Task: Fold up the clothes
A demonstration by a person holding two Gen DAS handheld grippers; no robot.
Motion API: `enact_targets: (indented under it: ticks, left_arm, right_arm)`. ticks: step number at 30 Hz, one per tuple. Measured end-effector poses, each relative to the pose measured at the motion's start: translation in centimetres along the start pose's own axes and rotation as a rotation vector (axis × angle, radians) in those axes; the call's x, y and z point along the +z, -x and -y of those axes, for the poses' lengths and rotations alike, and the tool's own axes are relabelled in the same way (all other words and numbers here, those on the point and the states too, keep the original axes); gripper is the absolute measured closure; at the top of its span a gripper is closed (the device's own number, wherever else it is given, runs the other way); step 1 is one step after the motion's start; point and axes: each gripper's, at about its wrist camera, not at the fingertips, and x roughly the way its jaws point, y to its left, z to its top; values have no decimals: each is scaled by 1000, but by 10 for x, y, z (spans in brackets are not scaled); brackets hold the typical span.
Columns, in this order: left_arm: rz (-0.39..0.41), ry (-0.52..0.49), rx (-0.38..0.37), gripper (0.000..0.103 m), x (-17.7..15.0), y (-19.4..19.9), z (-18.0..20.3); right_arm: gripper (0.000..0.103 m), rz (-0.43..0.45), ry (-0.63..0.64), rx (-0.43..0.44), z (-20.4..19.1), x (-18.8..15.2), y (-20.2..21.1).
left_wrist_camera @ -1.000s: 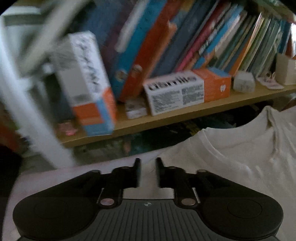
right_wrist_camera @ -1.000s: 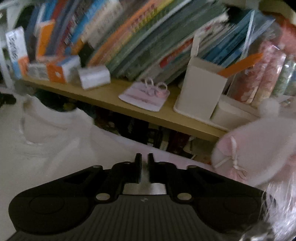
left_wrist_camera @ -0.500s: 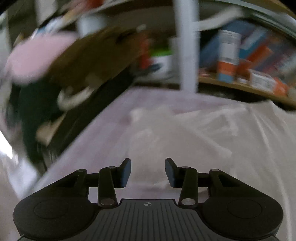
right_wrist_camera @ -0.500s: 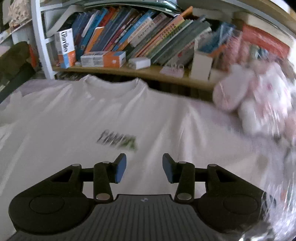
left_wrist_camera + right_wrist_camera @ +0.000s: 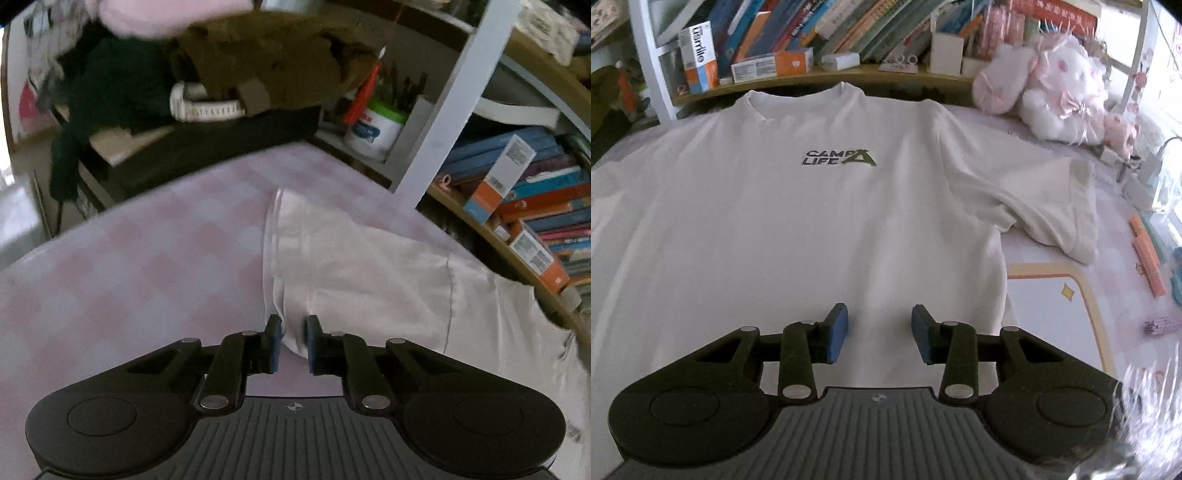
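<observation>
Closing your left claw [image 5: 292,341] on the sleeve hem [image 5: 291,334] of the white T-shirt [image 5: 798,221], which lies flat, print up, on the checked bed [image 5: 129,280], you hold your right claw [image 5: 880,334] above its lower front, jaws narrowing around nothing

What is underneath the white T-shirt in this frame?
The white T-shirt lies flat on a pink checked bed cover, which shows past its sleeves and sides. To its right a cream mat runs up to its side; whether it runs underneath is hidden.
</observation>
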Motion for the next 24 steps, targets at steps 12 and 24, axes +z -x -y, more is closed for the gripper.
enact_targets:
  ticks: [12,24]
  left_arm:
    - [27,-236,-2,64,-9,29,12]
    - [-30,-653,-318,49,-91,80,78]
  right_arm:
    - [65,-7,-11,-8,1,-2,1]
    - [54,-18,-46,-20,-7,-15,13]
